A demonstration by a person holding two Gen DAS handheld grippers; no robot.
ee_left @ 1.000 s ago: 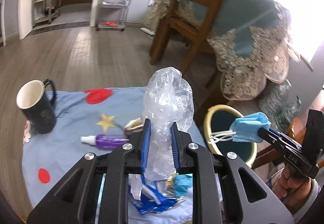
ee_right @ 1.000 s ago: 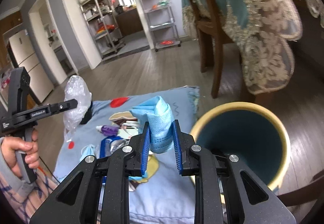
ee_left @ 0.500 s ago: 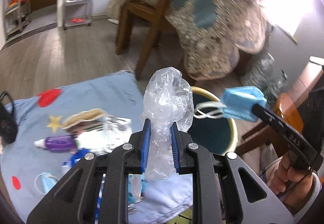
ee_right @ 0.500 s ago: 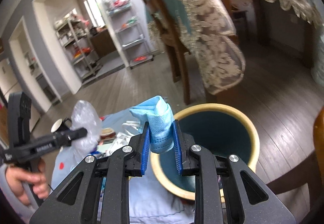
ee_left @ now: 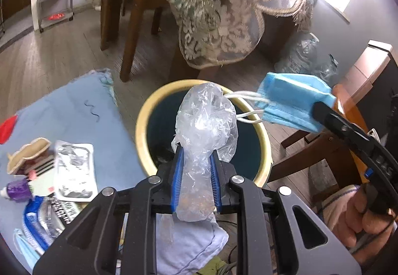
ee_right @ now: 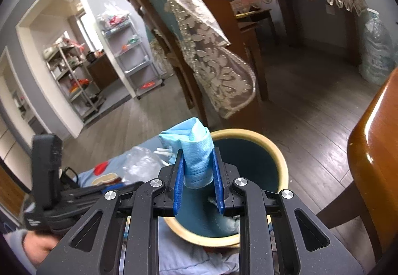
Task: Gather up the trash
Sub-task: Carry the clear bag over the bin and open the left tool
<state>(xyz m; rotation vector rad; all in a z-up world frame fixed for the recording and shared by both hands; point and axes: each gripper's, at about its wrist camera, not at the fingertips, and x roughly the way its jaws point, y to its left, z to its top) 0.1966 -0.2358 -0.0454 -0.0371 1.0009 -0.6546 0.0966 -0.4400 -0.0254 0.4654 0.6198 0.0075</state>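
Note:
My left gripper (ee_left: 195,158) is shut on a crumpled clear plastic bag (ee_left: 205,125), held just above the mouth of a round bin (ee_left: 141,120) with a cream rim and dark teal inside. My right gripper (ee_right: 199,173) is shut on a folded blue face mask (ee_right: 196,150), also over the bin (ee_right: 278,155). In the left wrist view the mask (ee_left: 291,105) hangs at the right with its white ear loops over the bin's far rim. The plastic bag (ee_right: 141,165) shows left of the mask in the right wrist view.
A blue cloth (ee_left: 64,110) left of the bin carries a foil wrapper (ee_left: 74,170), a purple bottle (ee_left: 17,190), blue wrappers (ee_left: 37,220) and another mask. A wooden chair (ee_left: 129,13) and a lace-draped table (ee_left: 223,13) stand behind; an orange-brown stool (ee_right: 378,163) is at the right.
Both grippers have swung from above the blue cloth to over the bin, carrying the bag and the mask. The mug has left the left wrist view. Both grips are unchanged.

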